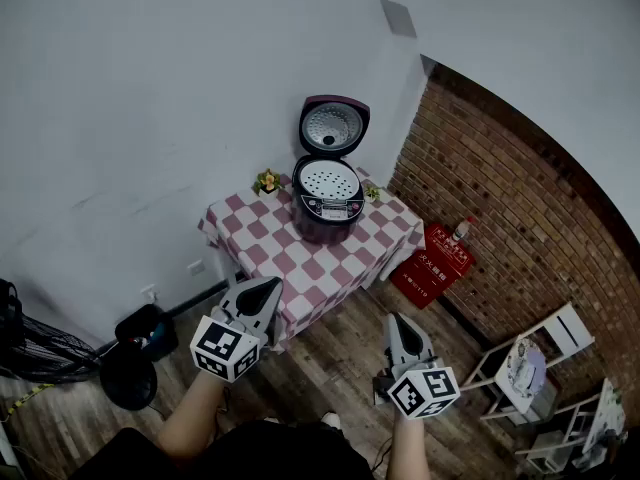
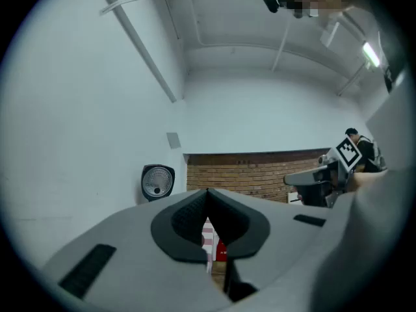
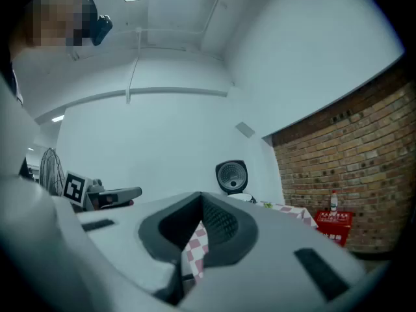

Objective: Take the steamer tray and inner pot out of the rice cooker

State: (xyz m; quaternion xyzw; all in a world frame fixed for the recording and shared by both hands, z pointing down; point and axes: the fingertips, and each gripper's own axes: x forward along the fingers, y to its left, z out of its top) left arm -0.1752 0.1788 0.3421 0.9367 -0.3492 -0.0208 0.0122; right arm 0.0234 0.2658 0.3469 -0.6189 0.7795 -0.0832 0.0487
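While the person stands well back, the big picture is a brick wall (image 1: 500, 188) on the right and a small table (image 1: 262, 258) in a pink checked cloth against the white wall, well apart from both tools. On that table sits the rice cooker (image 1: 327, 213), its lid (image 1: 334, 126) swung up and open, so nothing blocks the way in. Across the cooker's mouth lies the white perforated steamer tray (image 1: 328, 180), seated in the top; the inner pot is presumably under it, out of sight.

My read: this is the approach, nothing lifted yet. Doing it well means closing the distance first and opening the jaws before arrival. Then come down over the tray's rim and pinch an edge rather than the holed middle, lifting straight up so it clears the cooker wall without tipping. Tray first, pot after.

Now the tools: the left gripper (image 1: 270, 288) is held level, jaws pressed together, nothing between them. The right gripper (image 1: 398, 321) is the same, clenched on empty air and touching nothing, and both are aimed toward the table
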